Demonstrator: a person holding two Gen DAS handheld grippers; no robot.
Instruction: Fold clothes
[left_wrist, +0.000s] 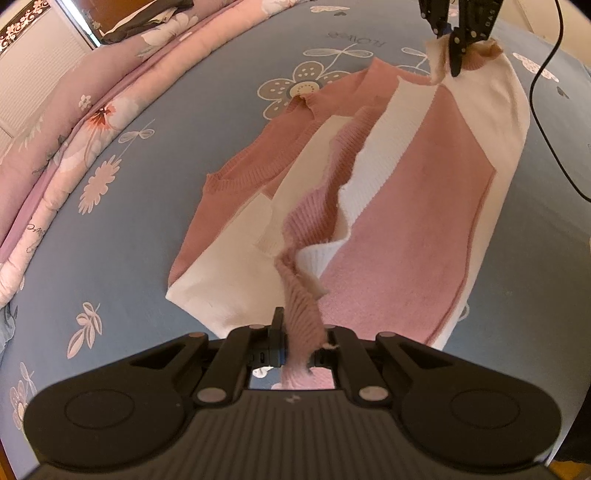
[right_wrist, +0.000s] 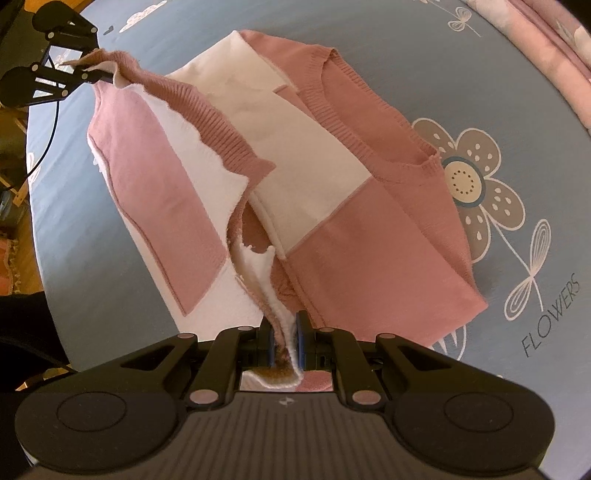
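Sweater edge is hanging between left gripper and right gripper, both clamping knit; bedsheet is reading "FLOWERS".

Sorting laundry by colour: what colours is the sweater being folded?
Pink and white blocks on the sweater, with ribbed pink trim; clearest in the right wrist view.

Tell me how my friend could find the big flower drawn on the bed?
Look at the blue bedsheet spread under the pink and white sweater. Right beside the sweater's pink side is the big flower, with grey-brown dotted petals and a cream centre ringed in dark blue. Its stem leads down to the word FLOWERS; the other flowers are only small pale outlines.
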